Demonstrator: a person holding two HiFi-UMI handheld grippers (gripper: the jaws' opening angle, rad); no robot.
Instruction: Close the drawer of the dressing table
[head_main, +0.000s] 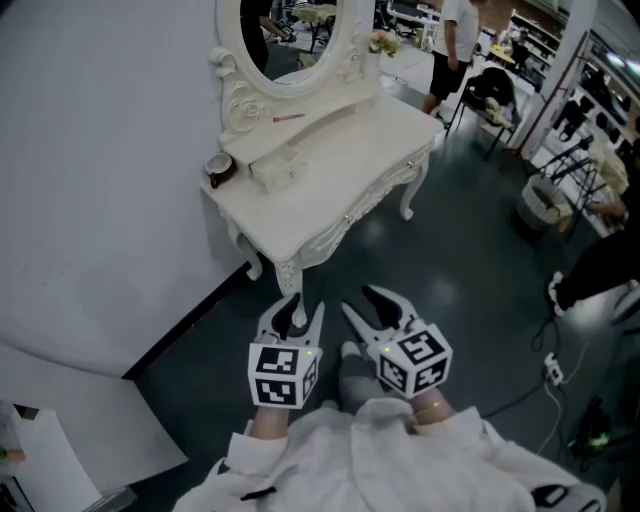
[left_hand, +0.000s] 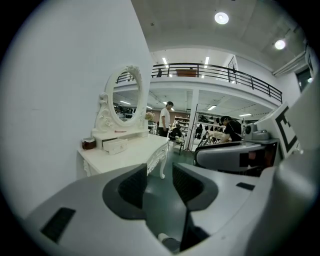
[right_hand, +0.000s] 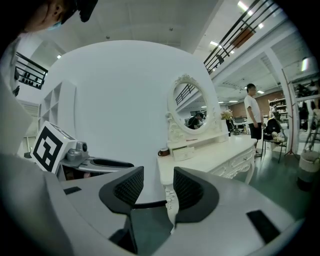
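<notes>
Drawer (head_main: 278, 171) juts out on dressing table (head_main: 360, 145) (brown pot (head_main: 218, 168) nearby).

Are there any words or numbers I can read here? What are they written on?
No words or numbers can be read in these pictures.
Left marker cube: only black-and-white squares, no letters.
Right marker cube: the same, just square patterns.
Dressing table: no label or brand shows.
Far background: anything printed there is too small and blurred to read.
</notes>
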